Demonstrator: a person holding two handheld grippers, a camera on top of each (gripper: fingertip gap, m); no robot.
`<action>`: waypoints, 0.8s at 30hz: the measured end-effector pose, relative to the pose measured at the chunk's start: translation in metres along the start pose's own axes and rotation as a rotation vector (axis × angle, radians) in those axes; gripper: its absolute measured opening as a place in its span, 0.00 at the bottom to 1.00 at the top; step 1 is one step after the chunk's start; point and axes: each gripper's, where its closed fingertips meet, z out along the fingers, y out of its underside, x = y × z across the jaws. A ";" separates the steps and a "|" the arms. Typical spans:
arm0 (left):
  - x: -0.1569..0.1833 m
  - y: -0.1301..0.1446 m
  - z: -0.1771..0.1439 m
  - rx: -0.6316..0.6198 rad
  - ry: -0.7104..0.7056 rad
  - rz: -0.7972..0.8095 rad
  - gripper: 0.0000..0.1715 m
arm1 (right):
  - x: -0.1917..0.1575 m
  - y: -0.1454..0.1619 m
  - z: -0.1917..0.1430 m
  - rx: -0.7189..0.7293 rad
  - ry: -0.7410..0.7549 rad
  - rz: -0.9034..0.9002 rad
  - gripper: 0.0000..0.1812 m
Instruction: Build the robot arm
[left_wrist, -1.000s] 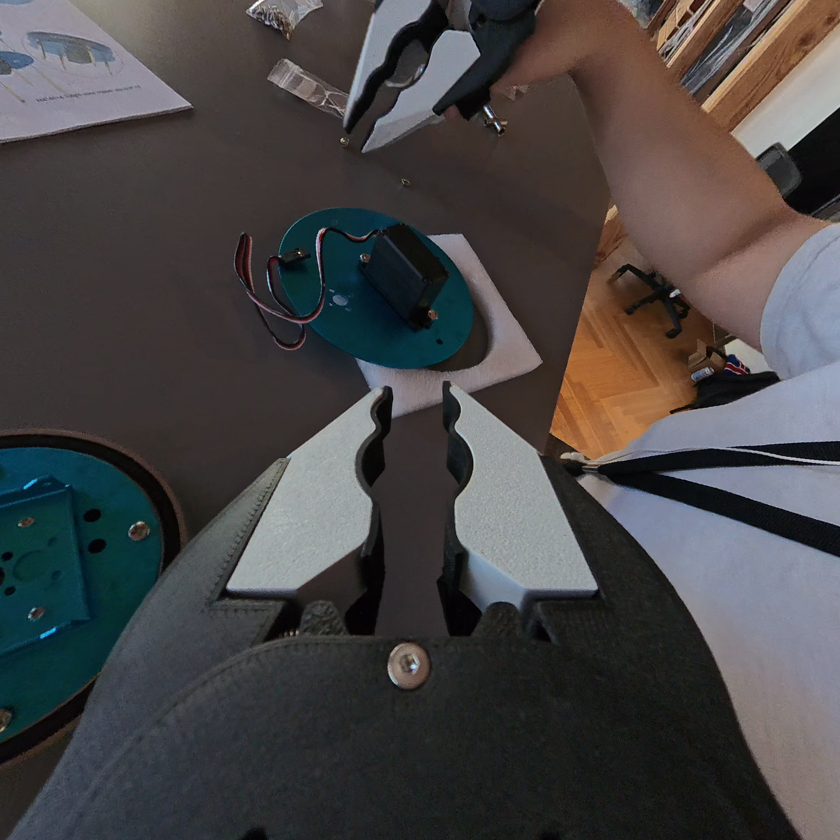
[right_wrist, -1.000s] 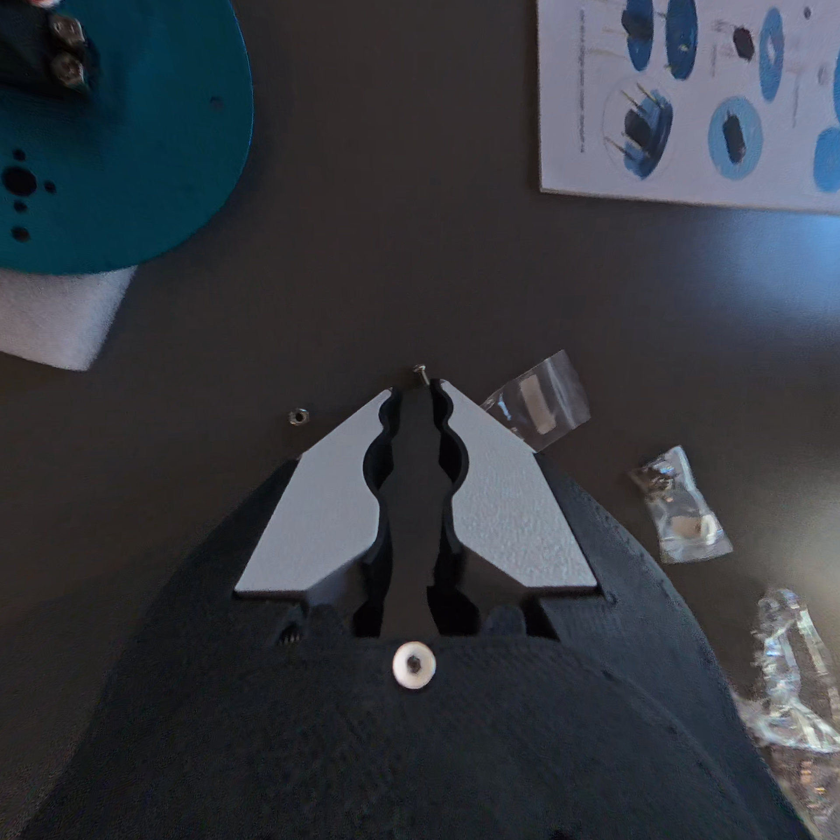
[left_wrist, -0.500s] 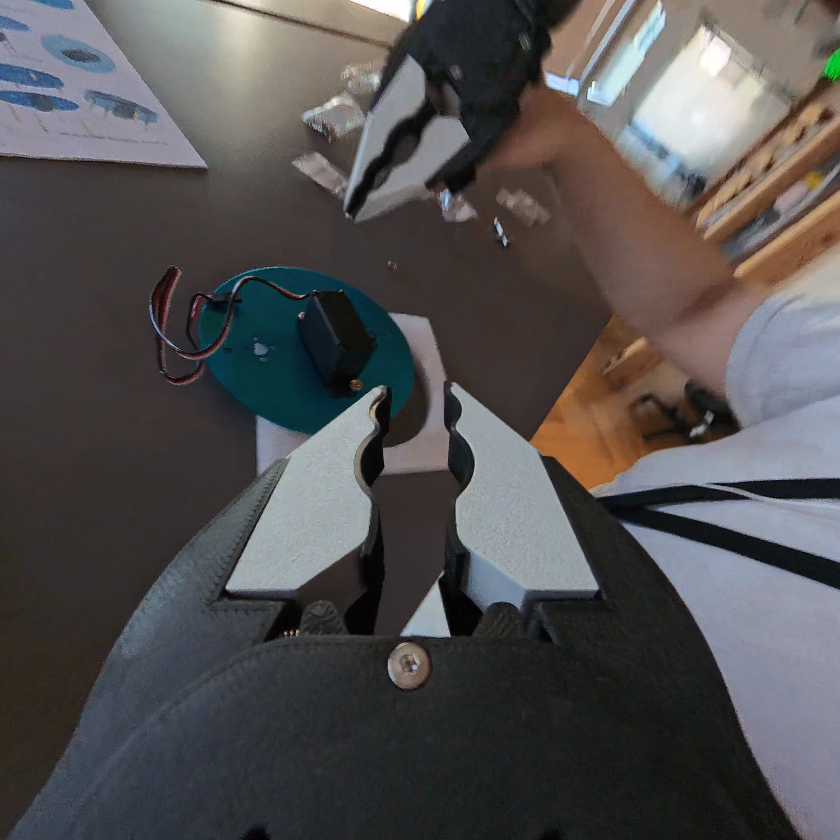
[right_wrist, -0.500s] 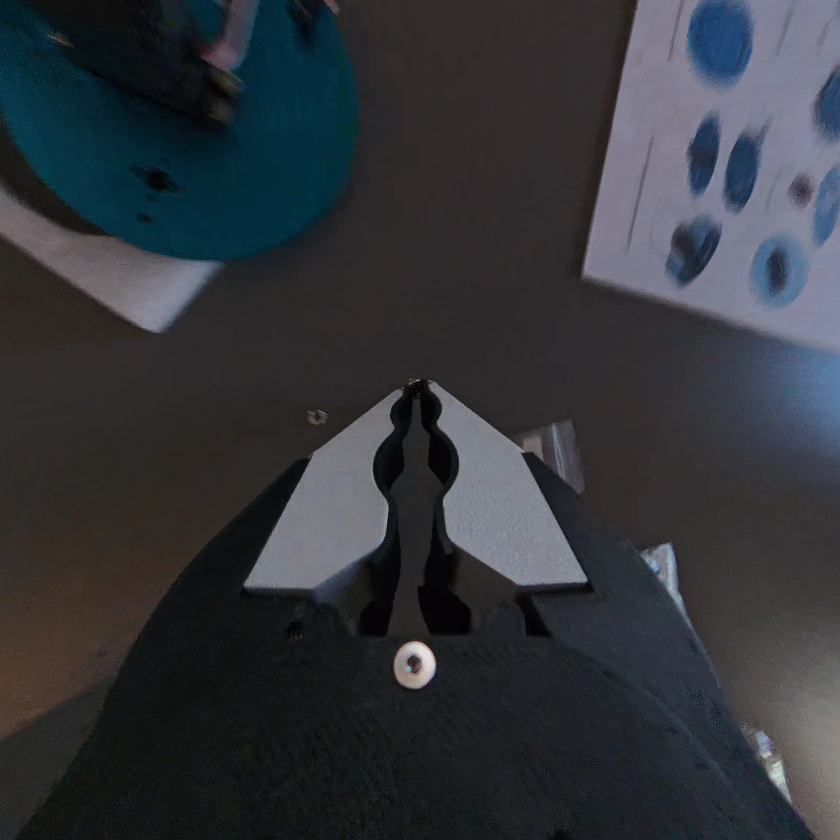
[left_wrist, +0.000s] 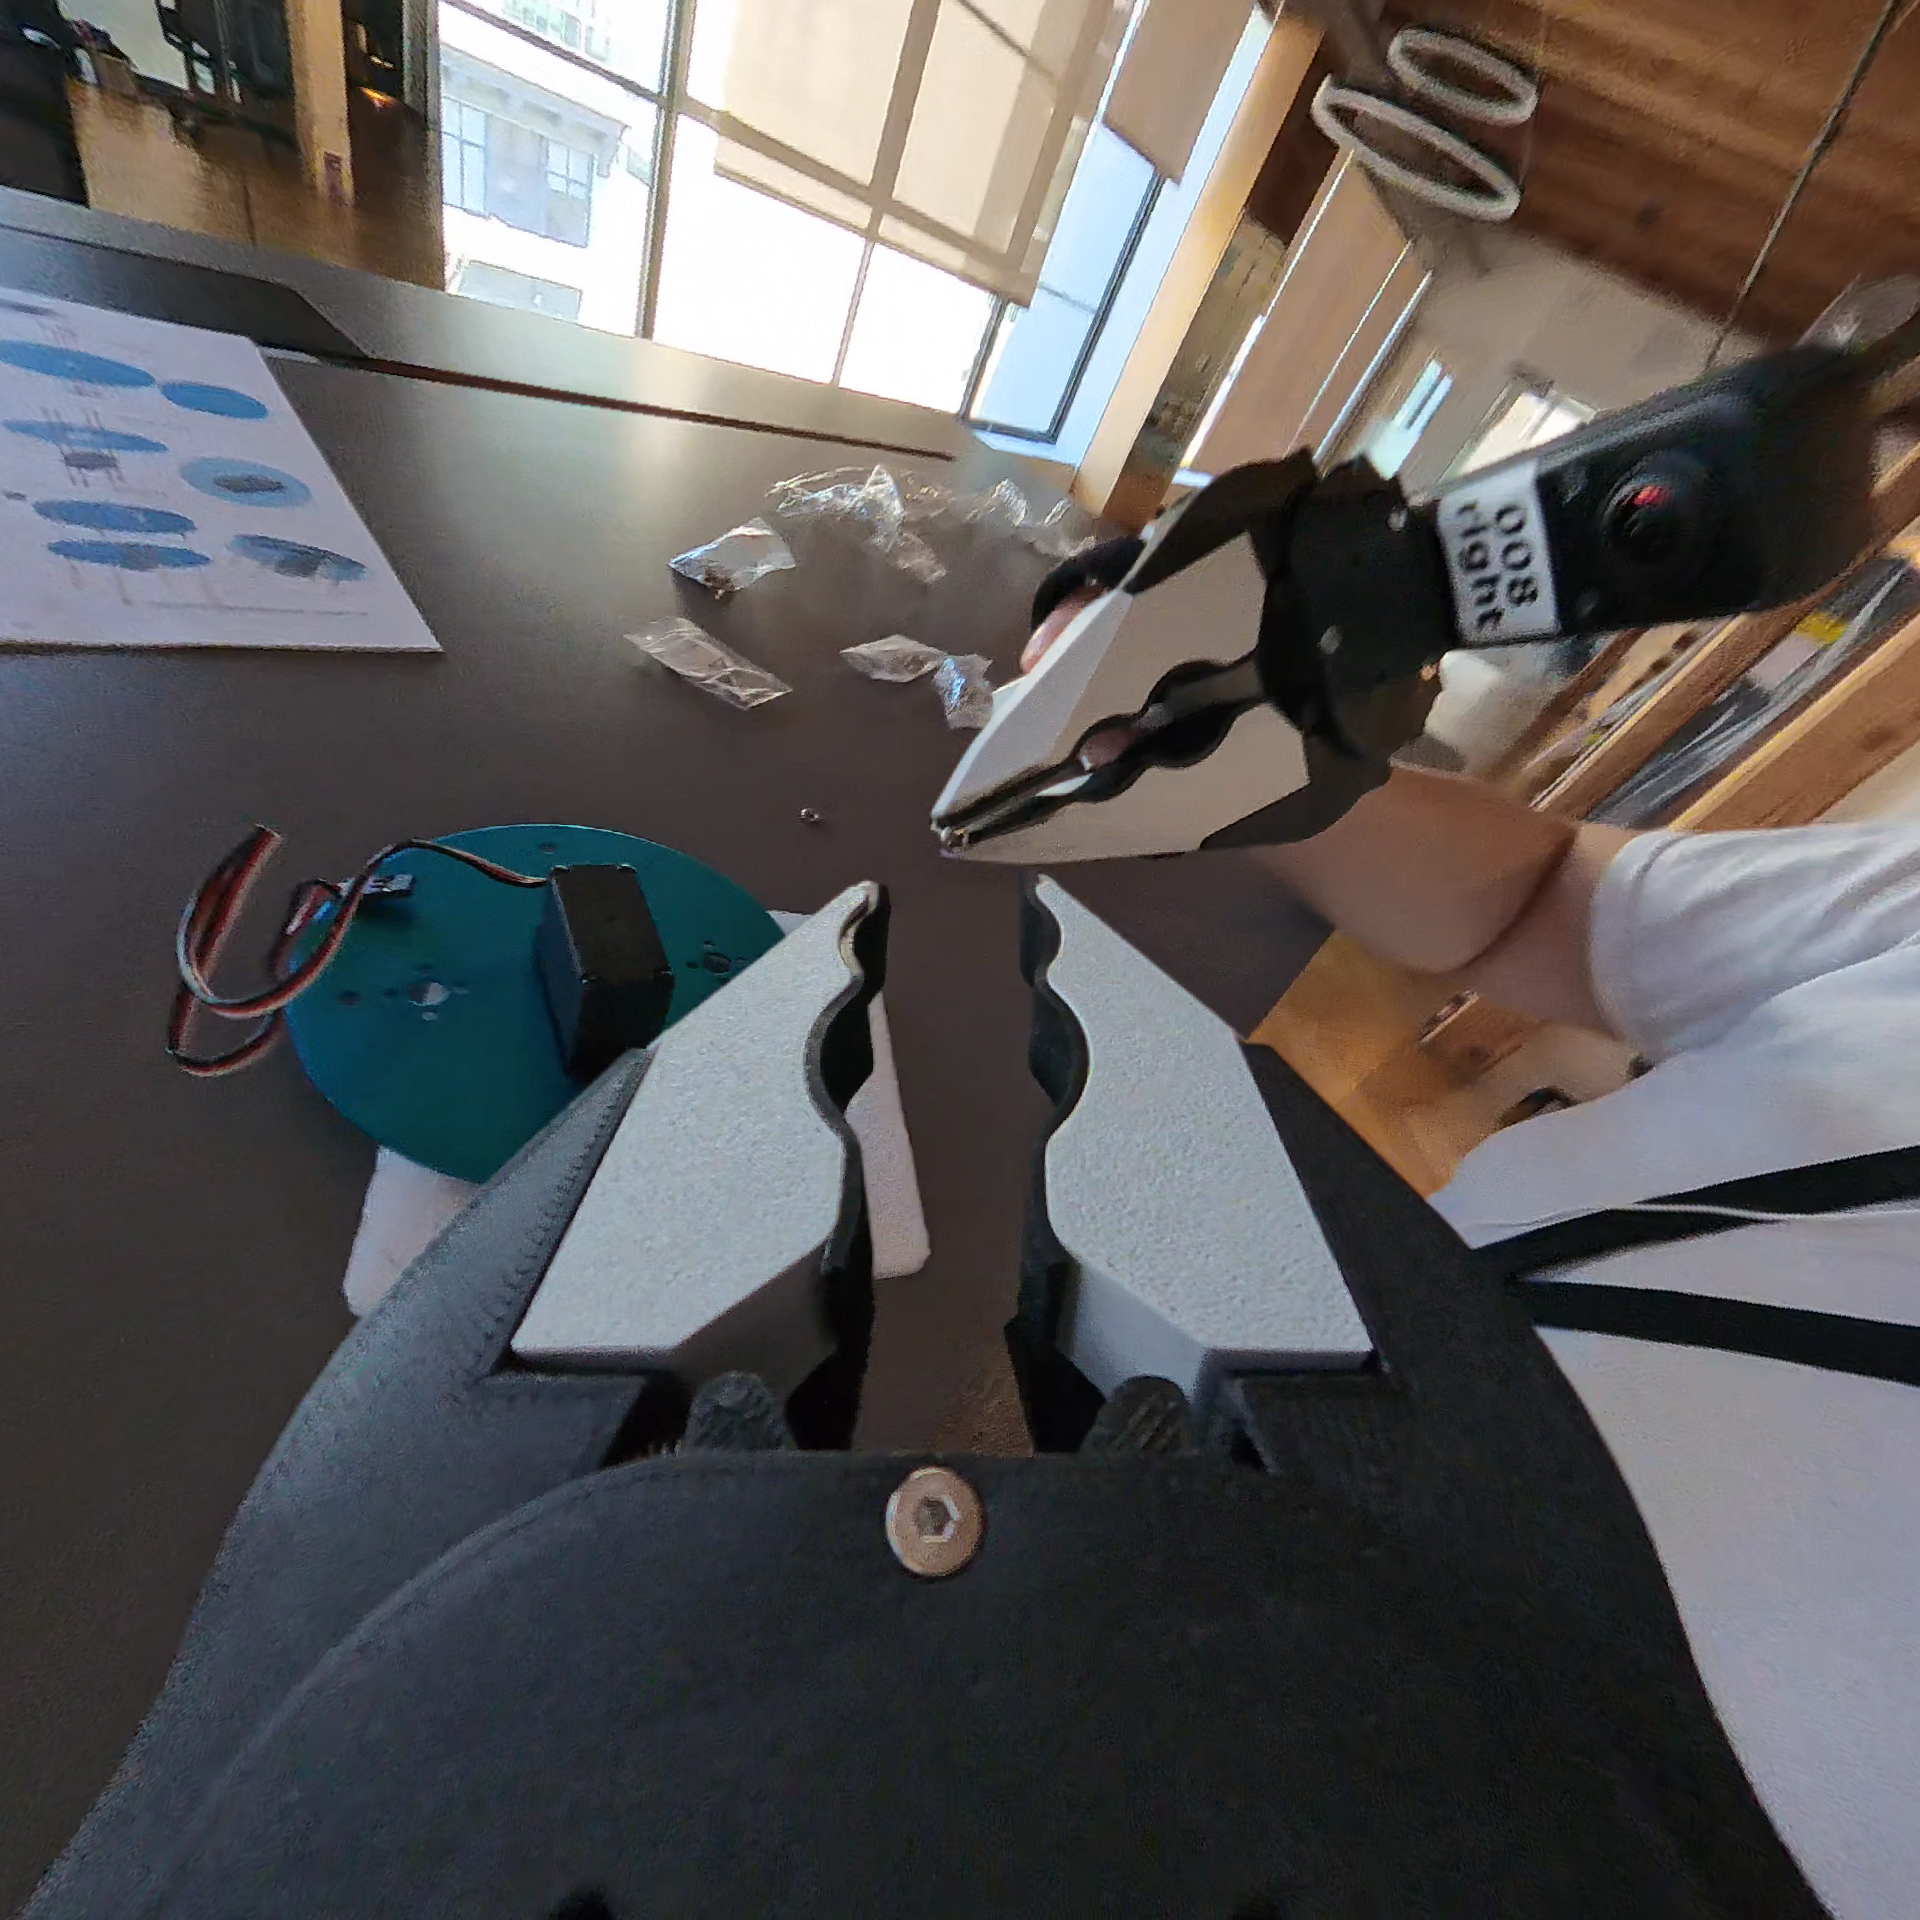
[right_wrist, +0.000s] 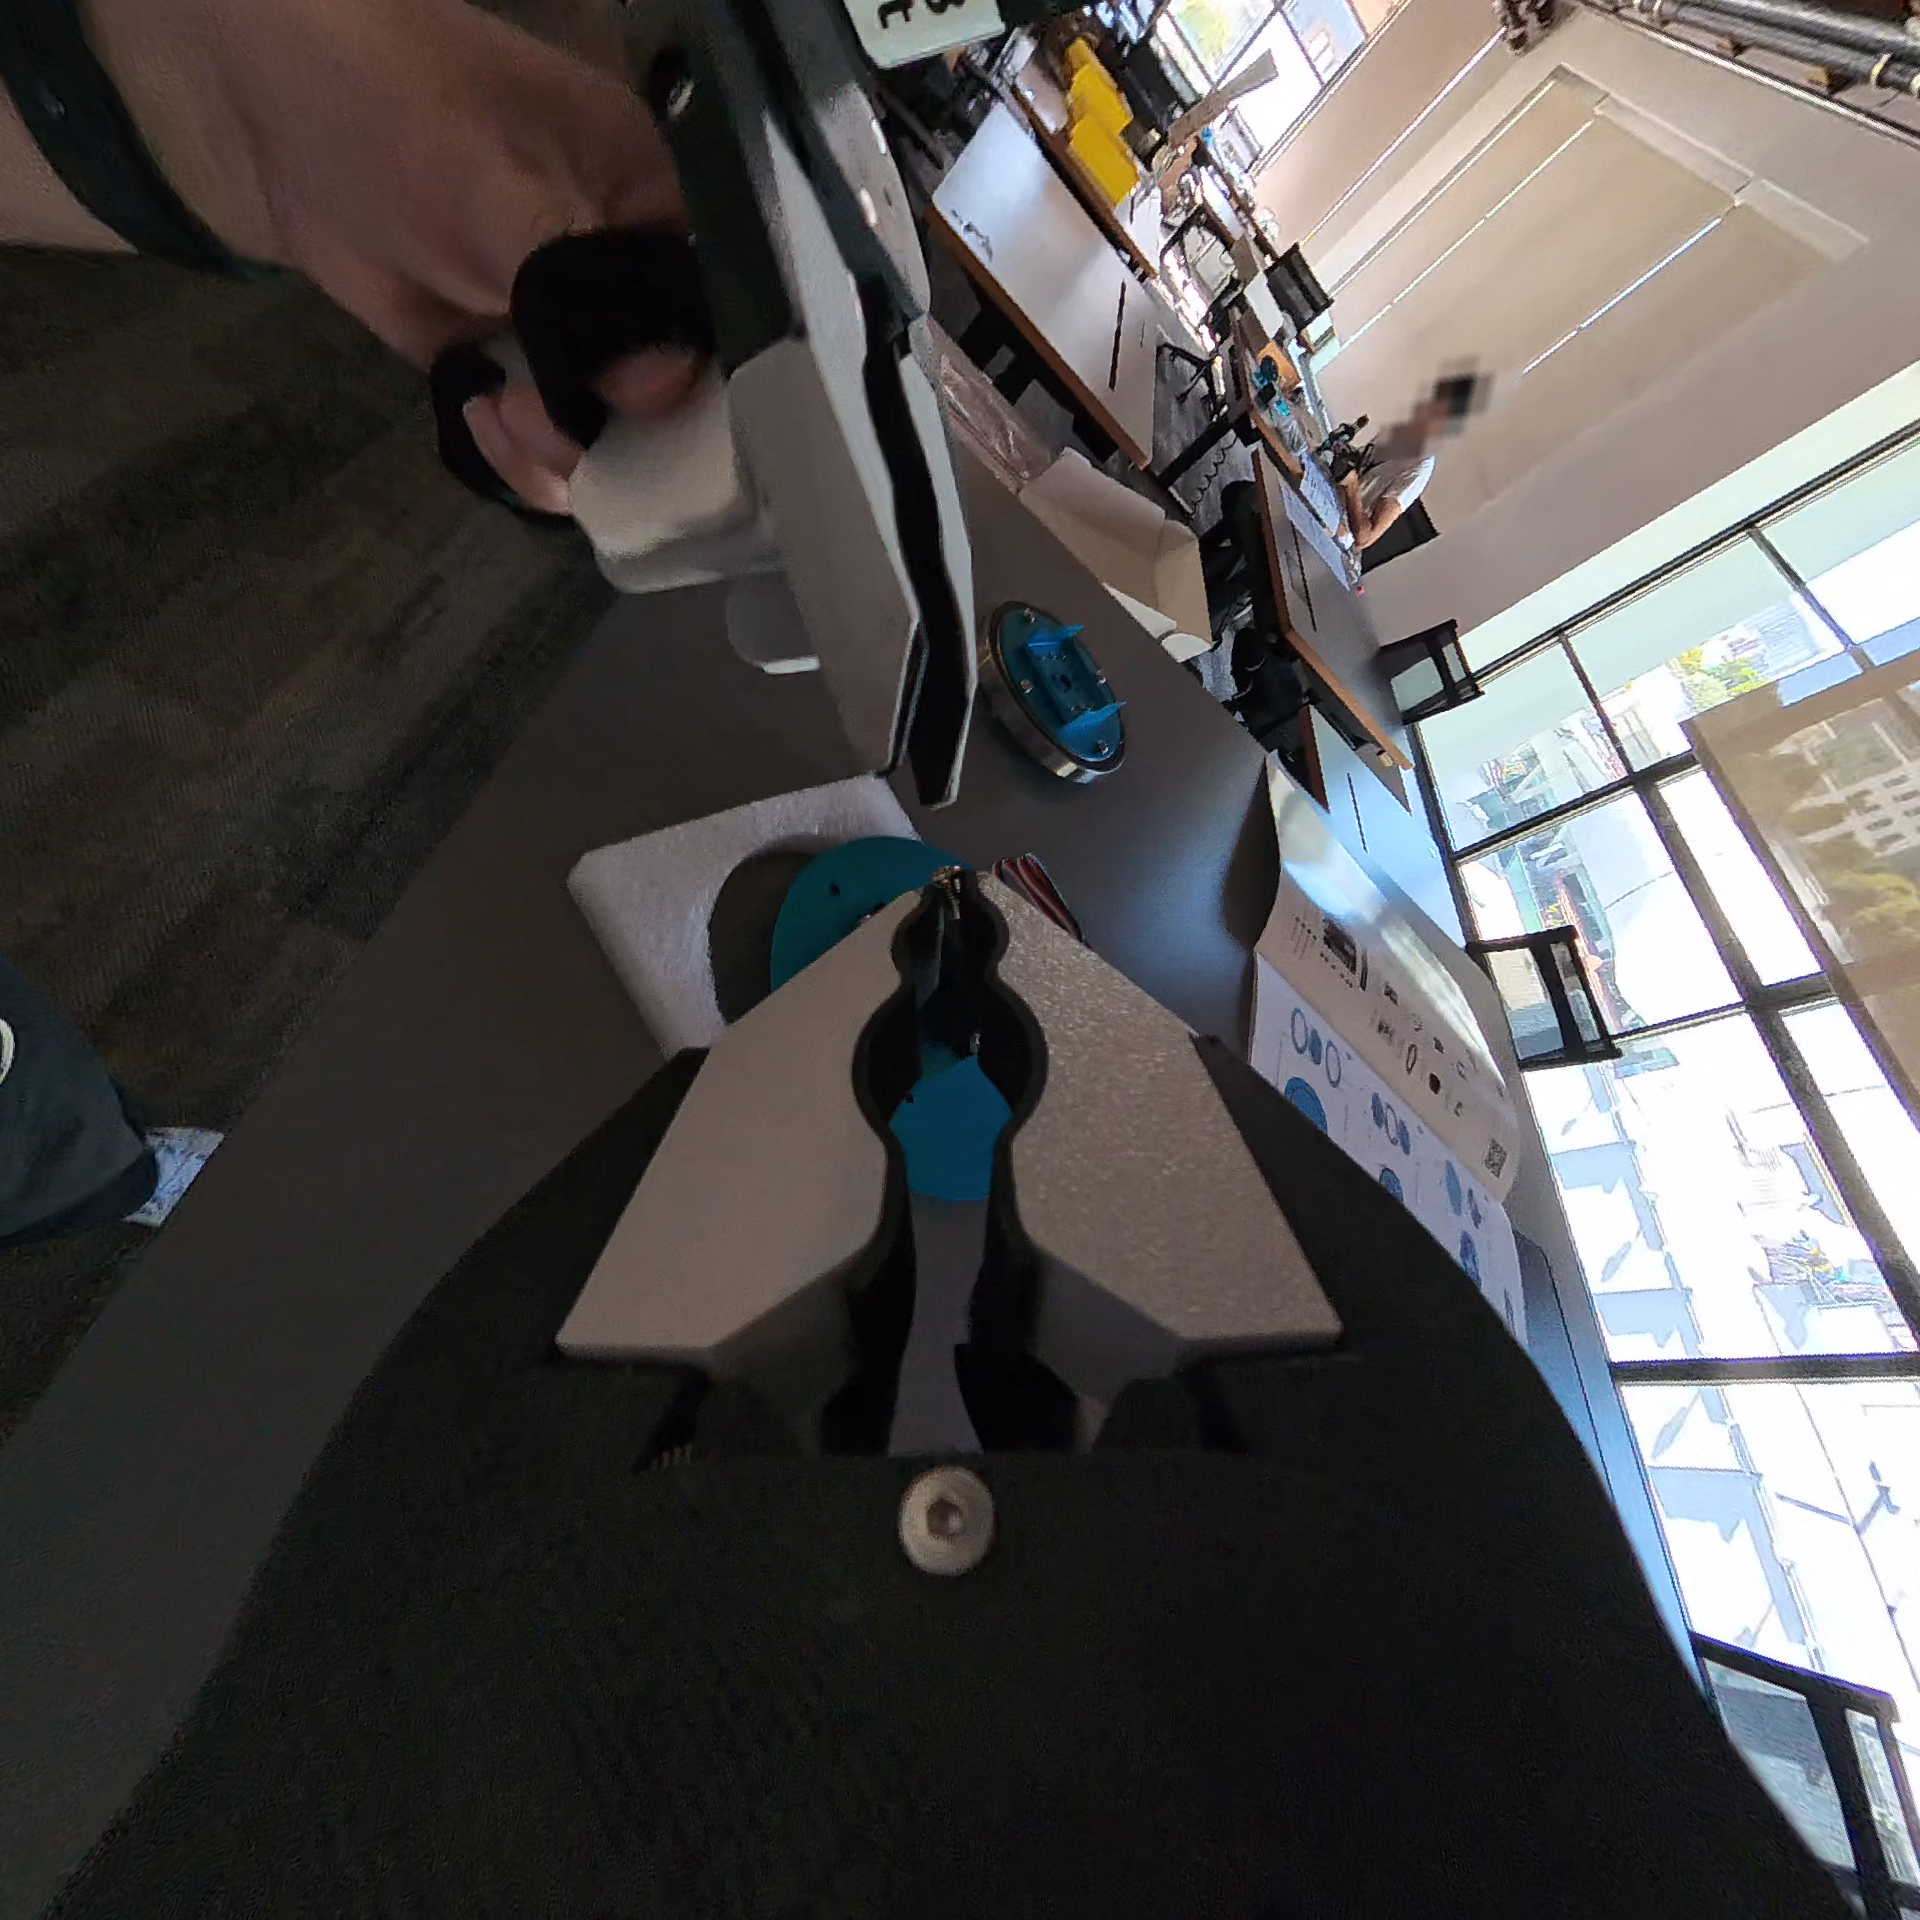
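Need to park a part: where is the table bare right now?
Bare dark table lies between the printed sheet and the teal disc, which rests on white foam. Crowded: plastic bags beyond the shut right gripper.

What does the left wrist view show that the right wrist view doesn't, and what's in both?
Only the left wrist view shows the clear plastic bags scattered on the dark table, a tiny loose nut, and the black servo on the teal disc.

Only the right wrist view shows a second round blue assembly farther along the table.

Both show the teal disc on white foam, the printed sheet, the open left gripper, and the right gripper shut on a small screw.
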 end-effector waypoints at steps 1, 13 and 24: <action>0.000 0.000 0.001 -0.008 -0.009 0.023 0.14 | 0.001 -0.002 0.000 0.001 0.003 0.001 0.01; -0.020 -0.011 0.000 -0.032 0.217 -0.052 0.06 | 0.011 -0.002 0.030 -0.119 0.137 -0.060 0.01; -0.035 -0.023 0.000 -0.091 0.275 0.087 0.03 | 0.033 -0.002 0.036 -0.247 0.379 -0.073 0.01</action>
